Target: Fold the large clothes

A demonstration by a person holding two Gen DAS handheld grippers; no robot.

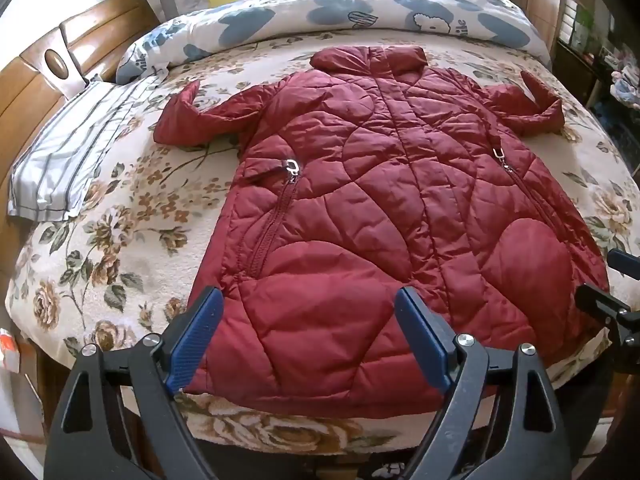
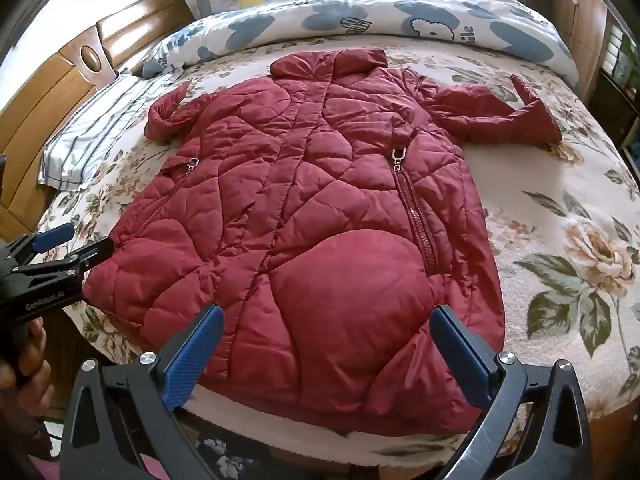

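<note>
A dark red quilted coat point(image 1: 376, 184) lies flat and face up on the bed, collar at the far end, hem toward me, both sleeves spread out with cuffs bent up. It also shows in the right wrist view point(image 2: 304, 208). My left gripper point(image 1: 310, 300) is open and empty, hovering over the hem's left half. My right gripper point(image 2: 328, 316) is open and empty, over the hem's right half. The right gripper's fingers point(image 1: 600, 300) show at the left view's right edge. The left gripper point(image 2: 76, 246) shows at the right view's left edge, at the coat's left hem corner.
The bed has a floral blanket point(image 1: 120, 240). A striped folded cloth point(image 1: 68, 160) lies at the left. A blue-and-white duvet point(image 1: 340, 12) is bunched along the far side. A wooden headboard point(image 1: 36, 92) is on the left. Furniture point(image 1: 600, 40) stands at the right.
</note>
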